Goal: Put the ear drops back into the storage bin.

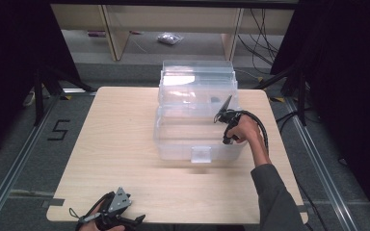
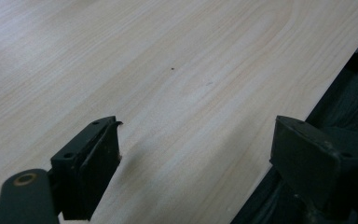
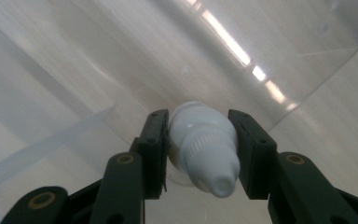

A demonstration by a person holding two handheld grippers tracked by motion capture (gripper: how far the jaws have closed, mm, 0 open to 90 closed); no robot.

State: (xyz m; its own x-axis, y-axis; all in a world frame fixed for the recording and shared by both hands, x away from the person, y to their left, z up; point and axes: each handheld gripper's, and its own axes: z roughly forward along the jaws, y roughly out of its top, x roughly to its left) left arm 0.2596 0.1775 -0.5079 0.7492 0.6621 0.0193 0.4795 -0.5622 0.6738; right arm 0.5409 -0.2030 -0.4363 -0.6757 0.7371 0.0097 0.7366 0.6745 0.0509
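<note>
Right gripper view: my right gripper (image 3: pixel 199 154) is clamped on a small white plastic bottle with a ribbed screw cap and a rounded nozzle (image 3: pixel 204 154), one black pad on either flank. The bottle's long axis runs along the jaws, its nozzle end pointing back toward the camera and its body end pointing forward, out past the tips. Beyond it lies the pale floor of the clear plastic storage box (image 3: pixel 307 60), with a bright streak of light across the plastic.

In the high view my right gripper (image 1: pixel 224 109) sits over the right part of that clear box (image 1: pixel 173 139), which stands open at the far middle of the light wooden table (image 1: pixel 120 144), its lid tilted up behind. I judge the bottle is held just above or within the box, so setting it down would call for a short drop straight ahead.

My left gripper (image 1: pixel 125 221) rests well apart at the near edge of the table, jaws wide and holding nothing, bare wood between them in the left gripper view (image 2: pixel 196 163). The right hand is plainly the nearer one.
</note>
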